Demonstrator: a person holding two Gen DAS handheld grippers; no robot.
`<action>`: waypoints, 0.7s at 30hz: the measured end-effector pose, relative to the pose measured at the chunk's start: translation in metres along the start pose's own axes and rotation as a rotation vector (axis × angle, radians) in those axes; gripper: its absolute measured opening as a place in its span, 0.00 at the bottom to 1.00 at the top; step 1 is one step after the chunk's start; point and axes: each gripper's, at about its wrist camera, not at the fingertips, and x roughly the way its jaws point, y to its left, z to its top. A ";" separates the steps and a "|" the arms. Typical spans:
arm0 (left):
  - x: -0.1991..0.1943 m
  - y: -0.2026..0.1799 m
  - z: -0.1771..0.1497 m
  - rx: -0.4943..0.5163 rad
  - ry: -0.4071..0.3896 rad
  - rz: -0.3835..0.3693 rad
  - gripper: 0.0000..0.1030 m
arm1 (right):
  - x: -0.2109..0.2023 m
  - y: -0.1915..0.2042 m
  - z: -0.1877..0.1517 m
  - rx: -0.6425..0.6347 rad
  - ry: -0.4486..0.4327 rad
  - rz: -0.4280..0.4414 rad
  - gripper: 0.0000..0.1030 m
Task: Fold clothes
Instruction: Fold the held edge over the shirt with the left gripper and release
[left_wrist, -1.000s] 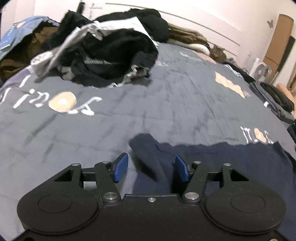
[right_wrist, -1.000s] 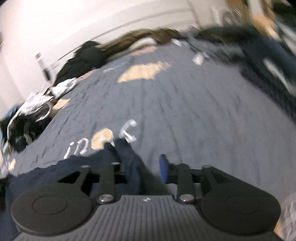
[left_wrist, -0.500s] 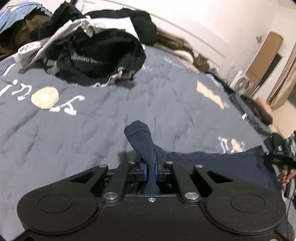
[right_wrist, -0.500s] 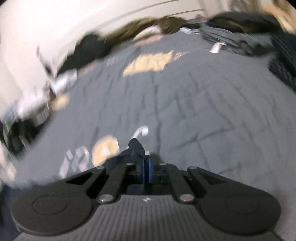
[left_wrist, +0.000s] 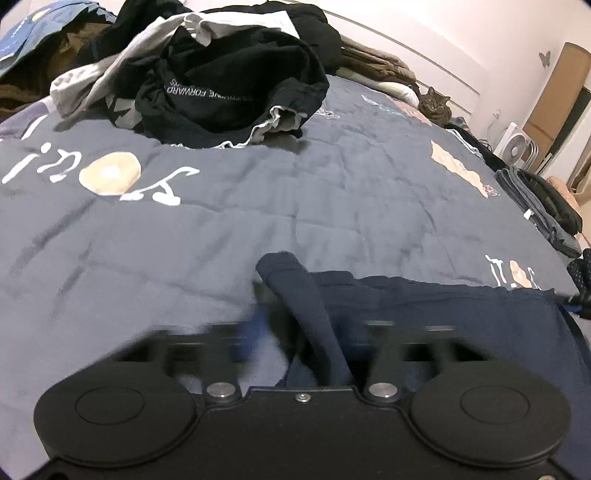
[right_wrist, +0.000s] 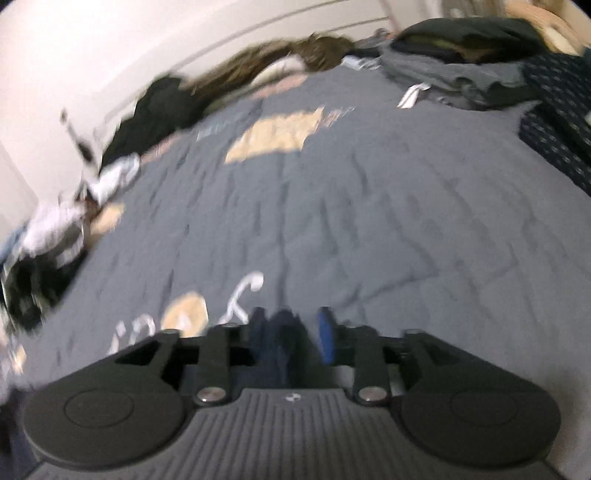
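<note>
A navy garment (left_wrist: 424, 306) lies spread along the near edge of the grey-blue duvet (left_wrist: 258, 206). Its left corner is bunched into a raised strip (left_wrist: 291, 280) that runs back between the jaws of my left gripper (left_wrist: 314, 332). Those jaws are motion-blurred and opening, and the pads stand clear of the cloth. In the right wrist view, the garment's other corner (right_wrist: 282, 332) sits as a dark fold between the jaws of my right gripper (right_wrist: 291, 330). These jaws are opening too, with a gap on each side of the fold.
A heap of black and grey clothes (left_wrist: 221, 81) lies at the far left of the bed. A tabby cat (left_wrist: 436, 105) sits at the headboard. Folded dark clothes (left_wrist: 535, 199) are stacked at the right edge, and a white fan (left_wrist: 515, 147) stands beyond.
A second ago both grippers stood open over the garment's corners; half a second ago each was pinched shut on its corner. Now both have spread their jaws and the cloth is free.
</note>
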 end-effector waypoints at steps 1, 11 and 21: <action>0.000 0.004 0.001 -0.029 -0.010 -0.011 0.11 | 0.000 0.000 0.000 0.002 -0.003 -0.006 0.27; -0.043 0.021 0.007 -0.149 -0.101 0.034 0.49 | -0.006 -0.002 -0.005 0.026 -0.047 -0.074 0.06; -0.161 -0.027 -0.076 -0.089 -0.077 0.004 0.56 | -0.142 0.010 -0.067 -0.030 -0.023 -0.052 0.21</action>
